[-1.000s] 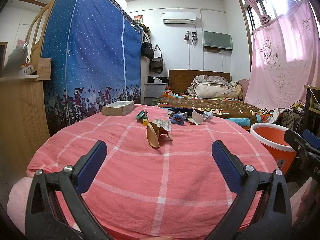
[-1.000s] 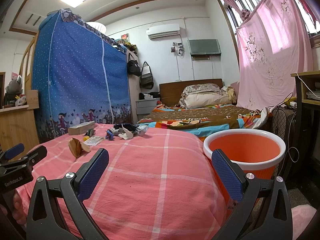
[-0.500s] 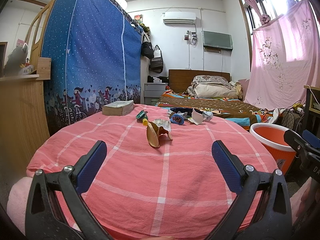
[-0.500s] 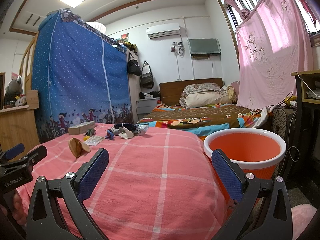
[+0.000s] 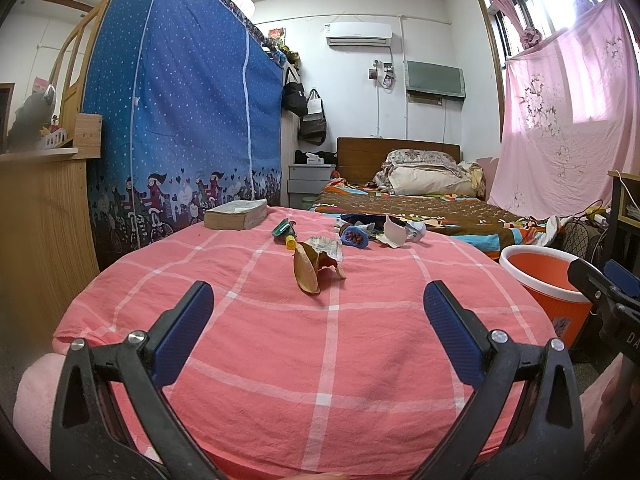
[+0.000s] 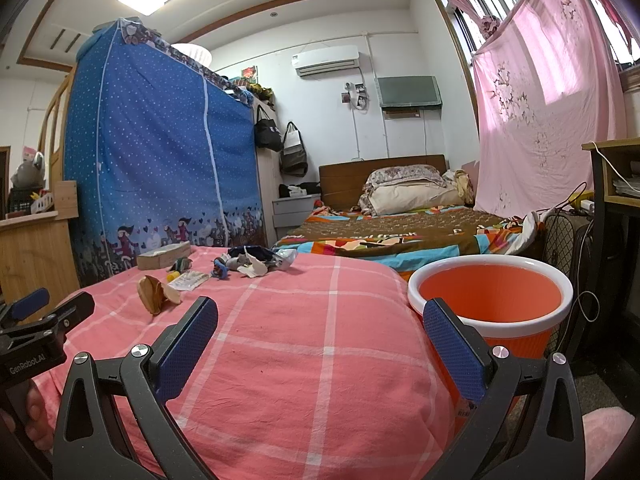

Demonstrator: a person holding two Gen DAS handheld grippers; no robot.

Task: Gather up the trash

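Trash lies scattered on a table under a pink checked cloth [image 5: 320, 344]. Nearest is a brown dried peel [image 5: 310, 270] [image 6: 154, 294], with a clear printed wrapper [image 5: 326, 246] behind it. Farther back are a green and yellow scrap [image 5: 286, 234], a blue wrapper [image 5: 356, 237] and crumpled white paper [image 5: 394, 232] [image 6: 252, 266]. An orange bin with a white rim [image 5: 548, 276] [image 6: 492, 300] stands off the table's right side. My left gripper [image 5: 319, 312] hovers open over the near cloth, well short of the peel. My right gripper [image 6: 320, 330] is open too, between cloth and bin.
A thick book [image 5: 236, 215] lies at the table's far left. A blue curtained wardrobe [image 5: 180, 120] stands behind, a wooden cabinet [image 5: 40, 220] on the left. A bed [image 5: 420, 204] fills the back, and a pink sheet [image 5: 560, 120] hangs at the window.
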